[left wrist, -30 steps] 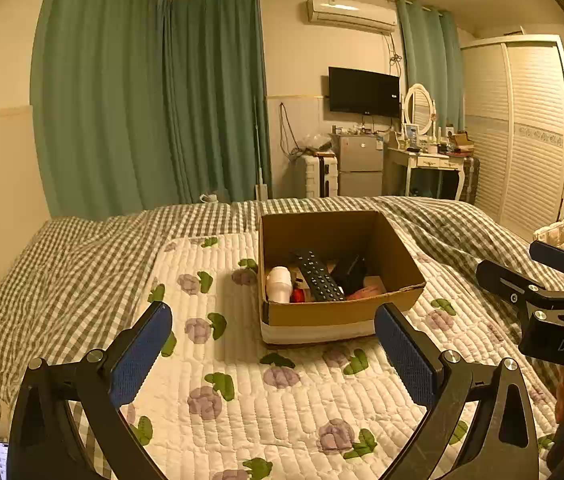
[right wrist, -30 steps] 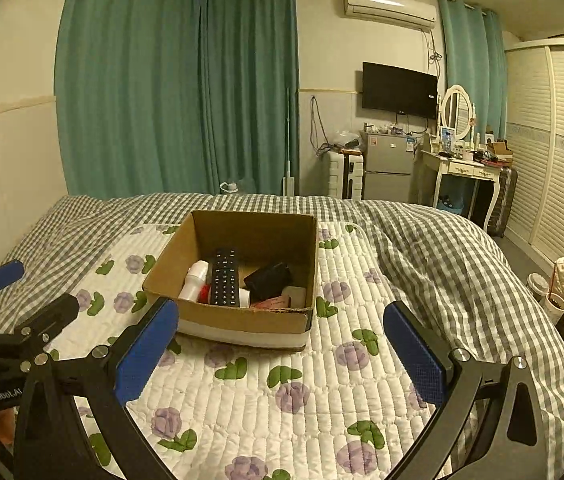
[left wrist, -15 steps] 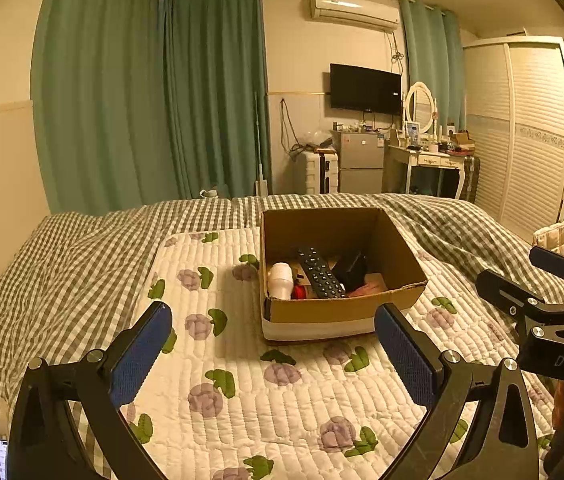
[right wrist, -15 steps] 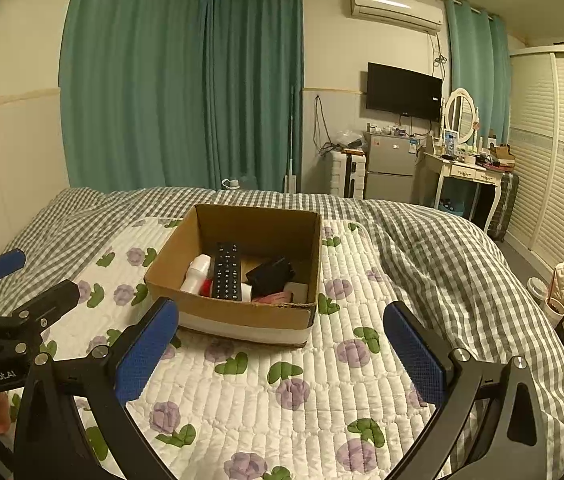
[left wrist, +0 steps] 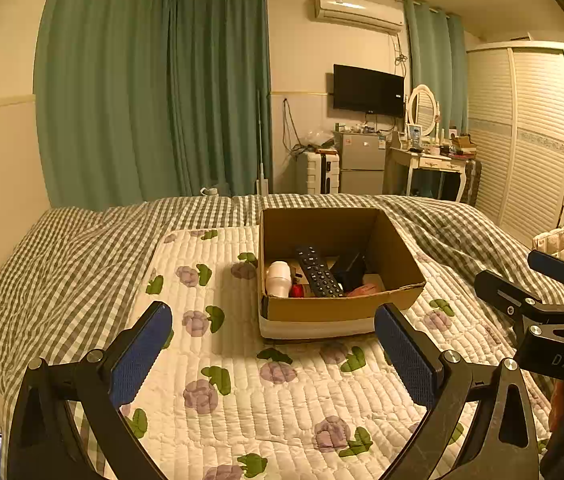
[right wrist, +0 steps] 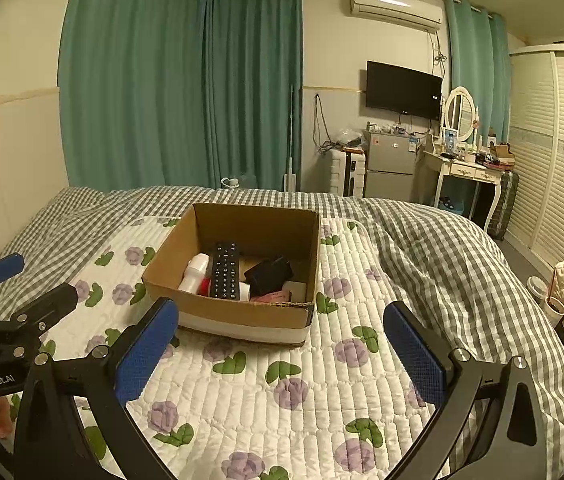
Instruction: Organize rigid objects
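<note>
Brown cardboard box point(left wrist: 340, 308), open-topped with a white band along its base, is seen resting on a white quilted pad printed with purple flowers and green leaves point(left wrist: 282, 392), which is spread over a grey-and-white checked bedcover point(left wrist: 62, 264); the task's rigid objects are all found inside the box. Against the box's left inner wall a white cylindrical bottle point(left wrist: 279, 279) is laid; just right of it, towards the box's middle, a long black remote control with rows of buttons point(left wrist: 319, 271) is propped at a slant; a small red item point(left wrist: 297, 290) is glimpsed between the two, its shape too hidden to be told. Right of the remote, a black boxy object point(right wrist: 271, 273) is tilted against the contents, and a pink item point(right wrist: 272, 297) is seen by the box's near wall.

Left gripper point(left wrist: 273, 350) is held in front of the box's near wall, apart from it, its blue-padded fingers point(left wrist: 140, 354) spread wide with nothing between them; right gripper point(right wrist: 281, 350) is likewise held before the box, its blue pads point(right wrist: 414, 354) set wide apart and nothing gripped. In the left wrist view the right gripper point(left wrist: 522, 280) is seen to the right of the box, above the pad's edge.
</note>
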Demonstrator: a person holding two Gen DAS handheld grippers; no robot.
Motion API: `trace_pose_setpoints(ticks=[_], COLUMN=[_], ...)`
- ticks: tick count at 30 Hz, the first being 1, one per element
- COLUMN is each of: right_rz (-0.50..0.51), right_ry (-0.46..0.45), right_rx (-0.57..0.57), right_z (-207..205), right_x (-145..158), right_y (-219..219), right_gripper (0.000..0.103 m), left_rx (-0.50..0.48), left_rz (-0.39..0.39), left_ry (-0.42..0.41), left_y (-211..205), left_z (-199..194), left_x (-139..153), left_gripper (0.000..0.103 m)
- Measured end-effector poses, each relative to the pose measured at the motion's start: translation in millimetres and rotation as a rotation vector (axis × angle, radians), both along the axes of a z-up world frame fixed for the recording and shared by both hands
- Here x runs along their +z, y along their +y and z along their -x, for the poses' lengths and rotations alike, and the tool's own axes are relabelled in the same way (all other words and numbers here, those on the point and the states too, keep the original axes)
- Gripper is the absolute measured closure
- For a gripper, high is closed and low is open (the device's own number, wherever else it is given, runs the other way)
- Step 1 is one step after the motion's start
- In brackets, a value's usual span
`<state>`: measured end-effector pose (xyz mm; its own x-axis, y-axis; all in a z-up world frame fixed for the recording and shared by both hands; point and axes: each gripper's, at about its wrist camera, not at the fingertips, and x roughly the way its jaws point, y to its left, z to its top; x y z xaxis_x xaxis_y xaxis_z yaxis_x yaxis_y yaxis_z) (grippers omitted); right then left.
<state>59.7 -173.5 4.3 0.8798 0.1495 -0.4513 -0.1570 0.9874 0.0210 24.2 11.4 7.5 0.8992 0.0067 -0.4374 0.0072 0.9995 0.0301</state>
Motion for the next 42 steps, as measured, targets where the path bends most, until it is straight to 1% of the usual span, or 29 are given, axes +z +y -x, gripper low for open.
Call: trace_pose_setpoints(ticks=[10,17,21,26,42], right_rz=[-0.001,0.0,0.0,-0.003,0.004], right_ry=[0.009,0.011,0.009,0.011,0.022], right_rx=[0.005,0.006,0.001,-0.007,0.001], right_z=[-1.5,-2.0,-1.2,-1.2,-1.1], right_x=[-2.7,-3.6,-3.9,-4.2,-5.5], right_y=[-0.9,-0.9,-2.7,-5.3,-3.6], right_gripper=[0.0,0.0,0.0,0.0,0.0], left_rx=[-0.004,0.005,0.008,0.0,-0.007], left_rz=[-0.027,-0.023,-0.033,-0.026,-0.039], left_ry=[-0.008,-0.004,-0.002,0.0,0.004], left_y=[-3.5,-2.9,-3.1,-3.2,-5.7], left_z=[1.7,1.6,1.3,1.8,1.8], left_x=[0.7,1.6,1.1,0.6,-0.4], left_gripper=[0.0,0.0,0.0,0.0,0.0])
